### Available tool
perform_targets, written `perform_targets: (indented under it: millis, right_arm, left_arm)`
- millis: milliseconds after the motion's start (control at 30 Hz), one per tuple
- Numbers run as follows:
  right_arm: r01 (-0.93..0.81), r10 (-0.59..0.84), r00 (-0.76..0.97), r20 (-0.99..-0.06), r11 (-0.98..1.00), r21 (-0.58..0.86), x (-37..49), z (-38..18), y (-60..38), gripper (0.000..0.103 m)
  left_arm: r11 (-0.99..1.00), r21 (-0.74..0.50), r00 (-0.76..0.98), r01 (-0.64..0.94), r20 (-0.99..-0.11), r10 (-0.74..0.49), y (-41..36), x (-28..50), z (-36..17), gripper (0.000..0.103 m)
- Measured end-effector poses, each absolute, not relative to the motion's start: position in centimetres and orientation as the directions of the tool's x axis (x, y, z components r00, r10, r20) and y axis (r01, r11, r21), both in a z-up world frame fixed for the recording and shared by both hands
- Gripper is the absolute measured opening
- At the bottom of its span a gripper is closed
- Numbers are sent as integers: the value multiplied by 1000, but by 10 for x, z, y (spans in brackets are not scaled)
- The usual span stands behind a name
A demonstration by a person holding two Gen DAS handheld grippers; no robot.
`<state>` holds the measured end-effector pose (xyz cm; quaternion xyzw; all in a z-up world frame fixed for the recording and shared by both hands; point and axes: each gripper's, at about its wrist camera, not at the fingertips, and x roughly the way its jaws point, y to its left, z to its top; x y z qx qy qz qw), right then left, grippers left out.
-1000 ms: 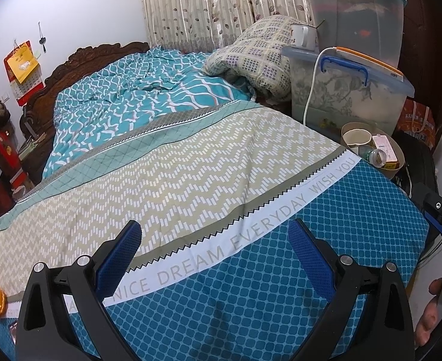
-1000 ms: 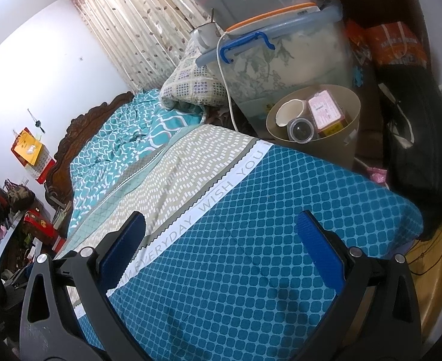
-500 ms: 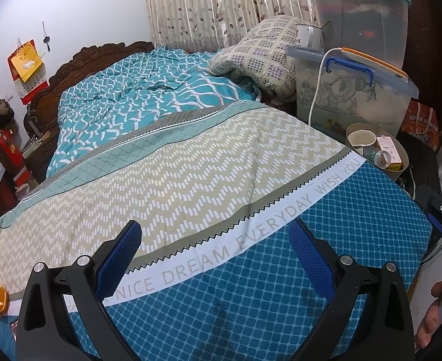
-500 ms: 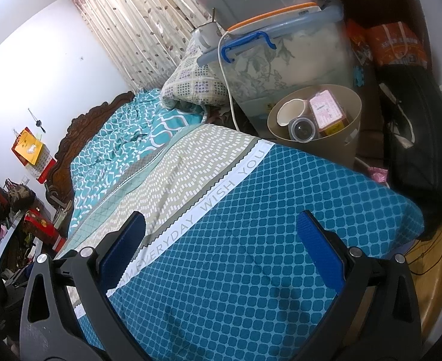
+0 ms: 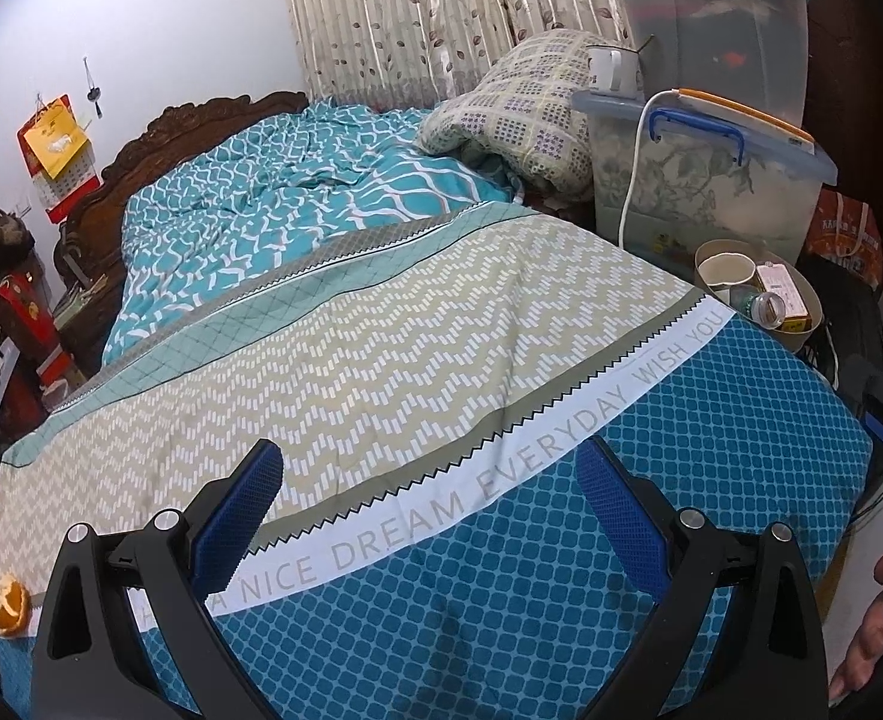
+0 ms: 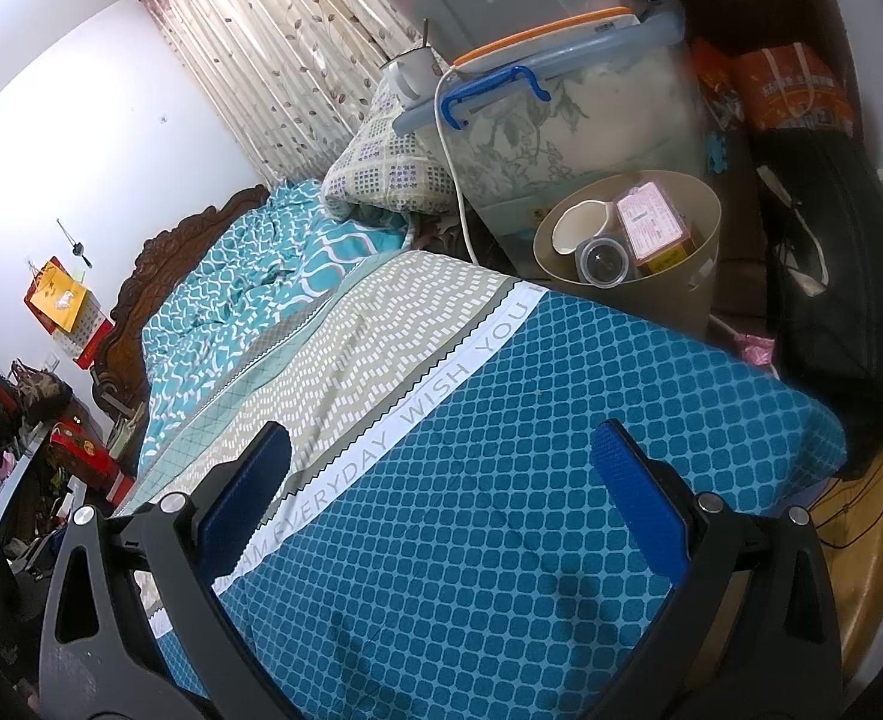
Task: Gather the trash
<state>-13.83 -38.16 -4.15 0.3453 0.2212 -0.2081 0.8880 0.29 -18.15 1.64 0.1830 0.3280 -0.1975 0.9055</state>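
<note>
Both my hand-held grippers hover empty with fingers apart over the bed [image 5: 441,330]. The orange peel [image 5: 6,606] lies far off to the side of my left hand-held gripper [image 5: 429,510], the nearer one; the bin [image 6: 699,276] sits ahead-right of my right hand-held gripper [image 6: 441,486]

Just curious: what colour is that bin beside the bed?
Tan, the bin; clearest from the right wrist.

We hold our left black two-finger gripper with blue pads [image 5: 429,492] and our matching right gripper [image 6: 441,480] level, jaws spread wide and empty; our right hand [image 5: 867,630] shows at the frame's edge.
</note>
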Motion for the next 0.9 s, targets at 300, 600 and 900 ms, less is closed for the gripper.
perform_targets:
  millis: [300,600,900]
  right_arm:
    - [517,-214,819,-532,678,522,-138,-39,-382,99]
    - [514,-209,821,-531,676,528,-137,-37,-383,99]
    - [513,-208,821,-531,676,529,-138,-38,-383,99]
  left_arm:
    - [856,202,701,476,-675,-231,-183,5,17,94]
    - [858,187,688,479,-687,-234,-182,7,15,94]
    - [860,190,689,473,-688,-226,-181,7,14,94]
